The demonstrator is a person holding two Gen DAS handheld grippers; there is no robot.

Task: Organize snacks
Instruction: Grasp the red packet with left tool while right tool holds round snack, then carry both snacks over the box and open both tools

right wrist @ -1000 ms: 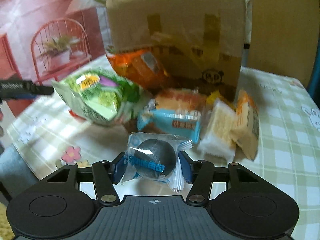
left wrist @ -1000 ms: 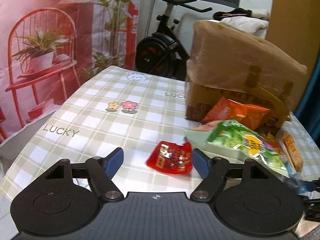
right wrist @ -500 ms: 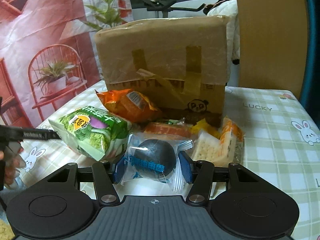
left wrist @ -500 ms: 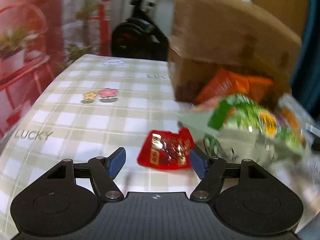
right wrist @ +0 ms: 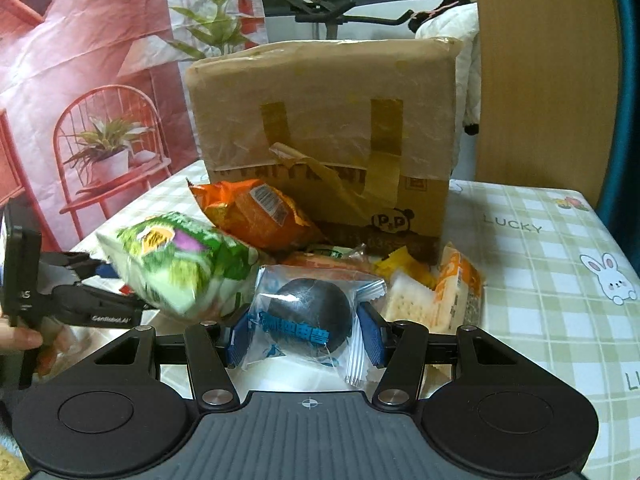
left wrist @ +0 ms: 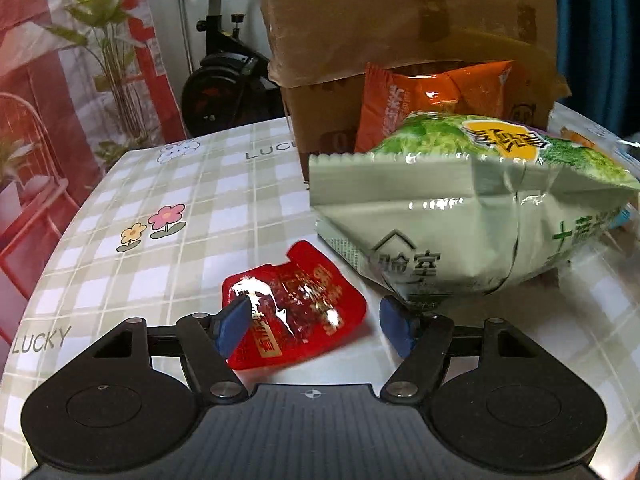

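Two views, left wrist first: a glossy red plastic sachet (left wrist: 294, 306) with gold print is seen lying flat on the checked green-and-white tablecloth (left wrist: 168, 216).
Left gripper (left wrist: 314, 326): its blue-padded jaws are spread wide, the sachet lying between them; one pad overlaps the sachet's edge, the other is clear of it, so nothing is pinched.
Obstruction: a puffy, crinkled green-and-grey foil snack bag (left wrist: 464, 208) is found just beside the far pad, its lower corner over that fingertip.
Behind: an orange foil snack bag (left wrist: 432, 96) is leaned against a taped brown cardboard box (left wrist: 400, 20).
Right wrist view, right gripper (right wrist: 306, 334): a round black ball-shaped snack in a clear wrapper with blue print (right wrist: 312, 318) is pinched between the blue pads, above the table.
Pile: crackers in an orange-edged clear packet (right wrist: 436, 300) are seen beyond it, before the box.
Left side: the other gripper is held in a hand (right wrist: 20, 336), low beside the green bag.
Background: a red printed backdrop (right wrist: 80, 80) and an exercise bike (left wrist: 224, 80) are seen.
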